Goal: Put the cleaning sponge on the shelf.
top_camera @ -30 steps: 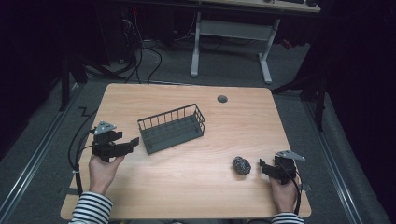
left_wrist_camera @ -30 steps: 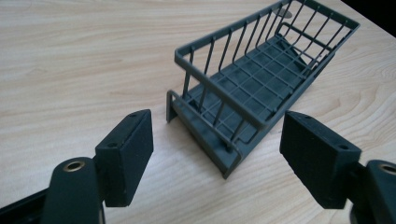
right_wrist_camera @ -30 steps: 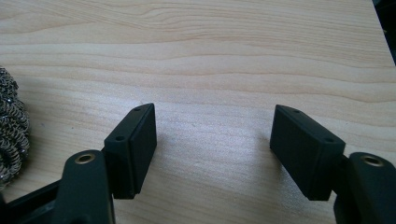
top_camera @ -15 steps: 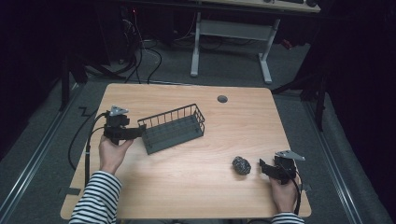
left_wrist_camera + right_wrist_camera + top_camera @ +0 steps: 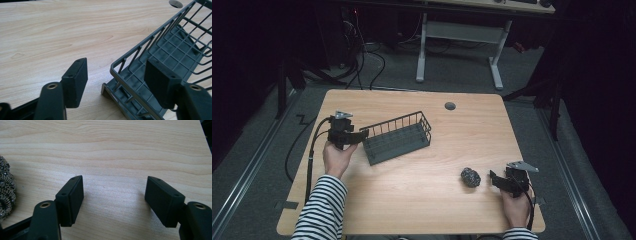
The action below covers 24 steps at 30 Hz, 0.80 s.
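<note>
A dark wire basket lies on the wooden table, left of the middle. My left gripper is at its left end. In the left gripper view its jaws have just been closing and straddle the basket's end wall, one pad outside and one inside. Neither pad of the left gripper touches the wire. A steel-wool scourer sits at the front right. My right gripper rests just right of it, open. The scourer lies outside the jaws of the right gripper.
A round cable hole is in the table's far edge, also seen as the cable hole beyond the basket. A cable trails from the left gripper off the table's left side. Desk legs stand on the floor behind.
The left hand has moved away from the person and right, up to the basket's left end, and its jaws have narrowed around the end wall. The right hand and the scourer have stayed put.
</note>
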Each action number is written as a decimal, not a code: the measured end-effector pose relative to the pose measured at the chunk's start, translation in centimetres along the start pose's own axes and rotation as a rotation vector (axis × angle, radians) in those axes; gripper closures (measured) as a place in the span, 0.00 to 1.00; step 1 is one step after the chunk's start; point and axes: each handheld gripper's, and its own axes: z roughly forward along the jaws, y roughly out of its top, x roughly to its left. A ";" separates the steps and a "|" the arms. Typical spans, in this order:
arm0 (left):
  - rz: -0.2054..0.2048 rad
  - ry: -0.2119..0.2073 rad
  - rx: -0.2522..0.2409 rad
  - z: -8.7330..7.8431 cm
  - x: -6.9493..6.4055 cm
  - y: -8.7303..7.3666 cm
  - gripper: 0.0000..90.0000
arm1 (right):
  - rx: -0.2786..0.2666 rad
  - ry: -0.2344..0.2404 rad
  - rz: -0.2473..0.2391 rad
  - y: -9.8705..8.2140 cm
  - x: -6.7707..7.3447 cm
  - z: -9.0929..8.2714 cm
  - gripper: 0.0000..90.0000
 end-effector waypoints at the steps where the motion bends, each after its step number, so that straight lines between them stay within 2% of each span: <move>1: 0.000 0.000 0.000 0.0 0.0 0.0 0.43 | 0.000 0.000 0.000 0.0 0.0 0.0 0.35; 12: 0.017 -0.031 0.012 0.4 -0.6 -0.7 0.62 | 0.000 0.001 -0.001 0.0 0.0 0.0 0.35; 21: 0.031 -0.021 0.015 0.2 -1.0 -0.9 0.63 | 0.001 0.001 -0.001 0.0 0.0 0.0 0.35; 24: 0.025 -0.030 0.008 0.0 -1.2 -1.2 0.63 | 0.001 0.001 -0.001 0.0 0.0 0.0 0.35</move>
